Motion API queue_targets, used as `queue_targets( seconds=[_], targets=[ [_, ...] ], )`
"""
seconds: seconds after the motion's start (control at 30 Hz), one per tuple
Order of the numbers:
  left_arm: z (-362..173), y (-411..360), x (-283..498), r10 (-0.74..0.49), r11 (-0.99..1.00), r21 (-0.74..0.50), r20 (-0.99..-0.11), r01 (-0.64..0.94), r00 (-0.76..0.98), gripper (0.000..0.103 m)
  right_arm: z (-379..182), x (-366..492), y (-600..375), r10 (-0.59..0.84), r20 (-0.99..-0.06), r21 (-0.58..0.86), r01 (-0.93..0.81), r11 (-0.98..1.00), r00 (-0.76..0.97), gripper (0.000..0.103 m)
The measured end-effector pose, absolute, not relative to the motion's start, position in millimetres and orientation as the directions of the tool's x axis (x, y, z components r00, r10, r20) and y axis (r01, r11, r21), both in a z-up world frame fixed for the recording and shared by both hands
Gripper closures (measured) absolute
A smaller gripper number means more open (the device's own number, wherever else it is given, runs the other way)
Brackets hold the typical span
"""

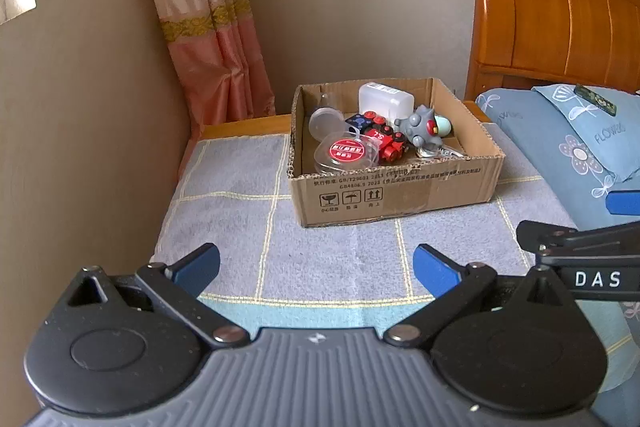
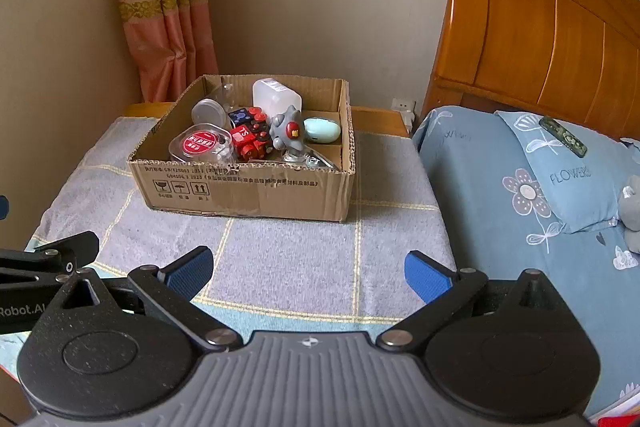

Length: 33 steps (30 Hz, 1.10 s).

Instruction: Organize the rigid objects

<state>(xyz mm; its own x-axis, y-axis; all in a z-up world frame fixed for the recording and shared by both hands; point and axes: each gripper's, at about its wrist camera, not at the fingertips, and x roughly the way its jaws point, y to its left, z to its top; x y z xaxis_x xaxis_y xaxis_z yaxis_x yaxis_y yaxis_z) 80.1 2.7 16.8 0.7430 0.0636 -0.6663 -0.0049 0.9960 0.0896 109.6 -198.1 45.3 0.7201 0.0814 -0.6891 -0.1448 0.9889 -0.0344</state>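
Note:
An open cardboard box [image 1: 400, 195] [image 2: 248, 191] stands on a grey checked cloth. It holds a clear round case with a red label [image 1: 347, 151] [image 2: 204, 143], a red toy train [image 1: 390, 143] [image 2: 250, 141], a grey figure [image 1: 420, 129] [image 2: 289, 130], a white plastic container [image 1: 386, 101] [image 2: 276, 95], a clear lid [image 1: 324, 121] [image 2: 208, 113] and a pale green case [image 2: 322, 130]. My left gripper [image 1: 316, 267] is open and empty, well in front of the box. My right gripper [image 2: 308, 271] is open and empty, also in front of the box.
The cloth [image 1: 240, 195] [image 2: 288, 247] covers a wooden bedside table. A bed with blue flowered bedding [image 2: 520, 195] and a wooden headboard [image 2: 540, 39] lies to the right. A curtain [image 1: 208, 27] hangs in the left corner. The right gripper's body [image 1: 588, 259] shows in the left view.

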Motion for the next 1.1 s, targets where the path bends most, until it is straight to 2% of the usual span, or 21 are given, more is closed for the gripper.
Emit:
queue_targets(
  seconds=[1.1],
  targets=[
    [17.7,4.2,79.5,0.063,0.998,0.063,-0.681,-0.027,0.73,0.001,47.4,109.2,-200.6,0.082,-0.681,-0.033,-0.142,0.989,0.728,0.0]
  ],
)
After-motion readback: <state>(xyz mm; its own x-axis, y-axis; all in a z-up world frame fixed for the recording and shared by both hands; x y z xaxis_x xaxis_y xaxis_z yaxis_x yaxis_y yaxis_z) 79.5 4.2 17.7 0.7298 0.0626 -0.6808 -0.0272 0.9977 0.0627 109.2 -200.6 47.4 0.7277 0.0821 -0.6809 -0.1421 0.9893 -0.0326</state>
